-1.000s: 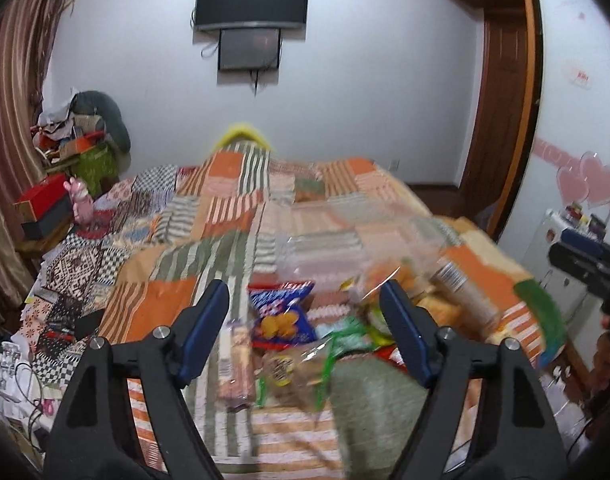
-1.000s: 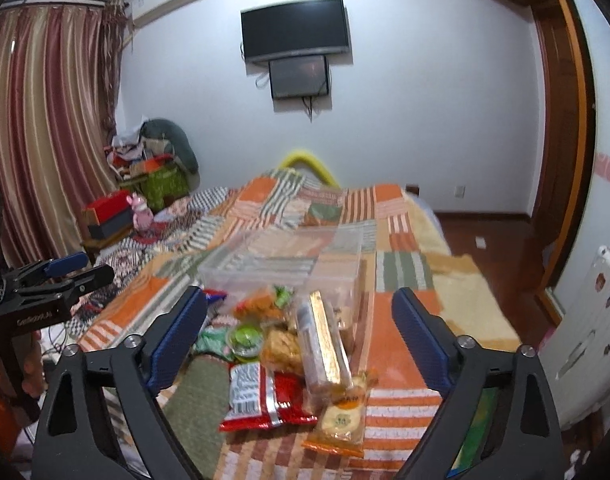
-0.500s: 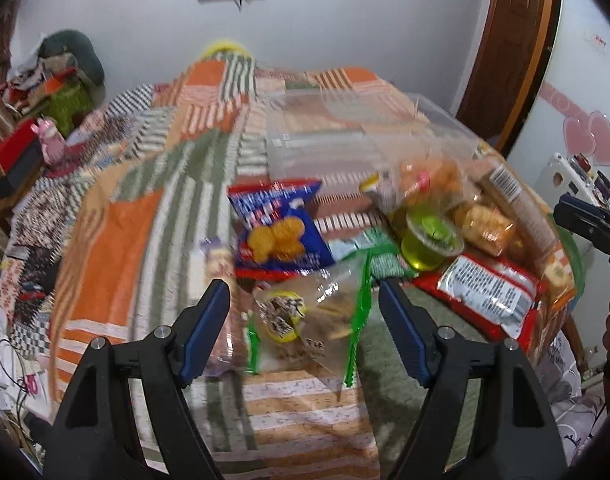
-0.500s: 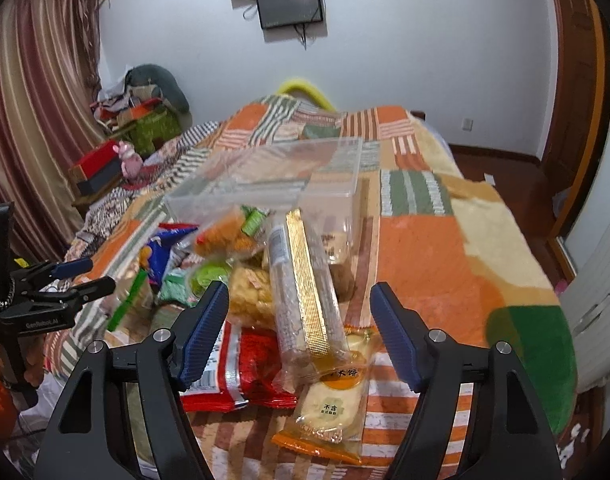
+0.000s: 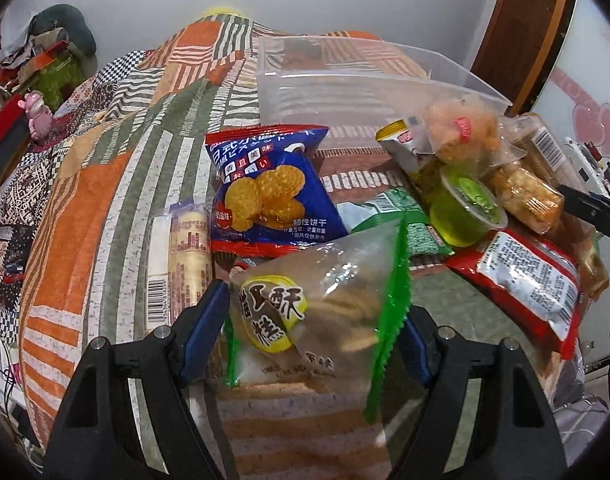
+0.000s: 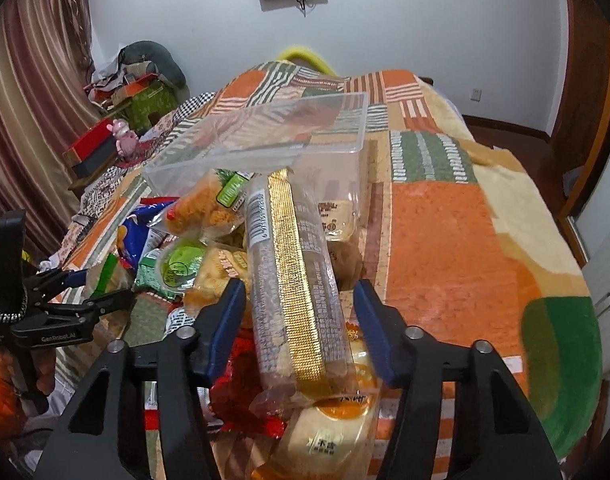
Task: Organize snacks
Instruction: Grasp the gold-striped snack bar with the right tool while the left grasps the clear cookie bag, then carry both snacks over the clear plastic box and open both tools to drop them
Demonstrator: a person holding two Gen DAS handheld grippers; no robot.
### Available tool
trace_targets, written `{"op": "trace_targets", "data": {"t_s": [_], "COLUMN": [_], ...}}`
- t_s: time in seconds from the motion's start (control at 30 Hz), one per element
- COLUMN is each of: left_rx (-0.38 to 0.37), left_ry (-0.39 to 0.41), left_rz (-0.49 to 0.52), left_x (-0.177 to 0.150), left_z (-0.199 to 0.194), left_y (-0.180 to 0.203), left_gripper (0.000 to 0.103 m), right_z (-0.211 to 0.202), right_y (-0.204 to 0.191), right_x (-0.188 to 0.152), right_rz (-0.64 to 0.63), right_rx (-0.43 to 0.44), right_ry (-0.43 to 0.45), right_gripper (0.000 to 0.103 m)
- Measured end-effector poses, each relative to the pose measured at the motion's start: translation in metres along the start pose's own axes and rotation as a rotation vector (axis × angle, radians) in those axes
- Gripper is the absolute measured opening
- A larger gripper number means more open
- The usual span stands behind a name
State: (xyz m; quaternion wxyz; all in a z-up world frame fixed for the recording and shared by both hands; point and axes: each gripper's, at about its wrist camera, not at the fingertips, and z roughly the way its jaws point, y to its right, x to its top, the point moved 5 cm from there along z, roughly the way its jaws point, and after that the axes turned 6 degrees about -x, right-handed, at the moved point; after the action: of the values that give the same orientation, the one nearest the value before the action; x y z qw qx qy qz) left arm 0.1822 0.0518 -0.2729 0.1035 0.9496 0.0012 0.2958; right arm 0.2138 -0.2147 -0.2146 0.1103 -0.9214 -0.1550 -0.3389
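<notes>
L gripper [image 5: 313, 332], jaws apart, straddles the clear green-edged pastry bag w/ yellow label [image 5: 317, 312] at frame bottom centre, pads not visibly pressing, while R gripper [image 6: 299, 320], jaws just been closing, brackets the long clear gold-striped biscuit sleeve [image 6: 291, 280] mid-frame, contact unclear, clear plastic bin [image 6: 265, 140] above.

I'm looking at a bed [image 5: 85, 208] under a patchwork blanket, snacks spread on it. Between my left gripper's [image 5: 313, 336] fingers lies a clear pastry bag [image 5: 325, 312]; just beyond it a blue biscuit bag [image 5: 269, 192], beside it to the left a wrapped cracker roll [image 5: 185, 256]. Farther ahead sits a clear plastic bin [image 5: 345, 88]. Right of it, a red packet [image 5: 533, 280] lies flat.
</notes>
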Motion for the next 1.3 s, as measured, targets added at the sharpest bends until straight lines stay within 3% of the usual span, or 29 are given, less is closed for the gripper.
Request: {"op": "trace_targets", "data": {"t_s": [0.3, 0.47, 0.67, 1.0, 1.3], "left_rx": [-0.016, -0.036, -0.032, -0.055, -0.073], "left_ry": [0.016, 0.033, 0.055, 0.143, 0.242], "left_rz": [-0.02, -0.028, -0.028, 0.0, 0.03], "left_x": [0.002, 0.003, 0.007, 0.021, 0.056], "left_z": [-0.001, -0.01, -0.027, -0.063, -0.091], "left_y": [-0.004, -0.003, -0.003, 0.014, 0.027], "left_gripper": [0.069, 0.065, 0.052, 0.051, 0.051], "right_z": [0.001, -0.001, -0.013, -0.036, -0.047], "right_y": [-0.002, -0.004, -0.003, -0.001, -0.004], "right_x": [0.002, 0.003, 0.011, 0.032, 0.06], "right_rz": [0.011, 0.009, 0.018, 0.014, -0.011], "right_rx": [0.052, 0.046, 0.049, 0.05, 0.044], "right_ry": [-0.008, 0.0, 0.034, 0.123, 0.205], "right_gripper": [0.034, 0.033, 0.033, 0.033, 0.033]}}
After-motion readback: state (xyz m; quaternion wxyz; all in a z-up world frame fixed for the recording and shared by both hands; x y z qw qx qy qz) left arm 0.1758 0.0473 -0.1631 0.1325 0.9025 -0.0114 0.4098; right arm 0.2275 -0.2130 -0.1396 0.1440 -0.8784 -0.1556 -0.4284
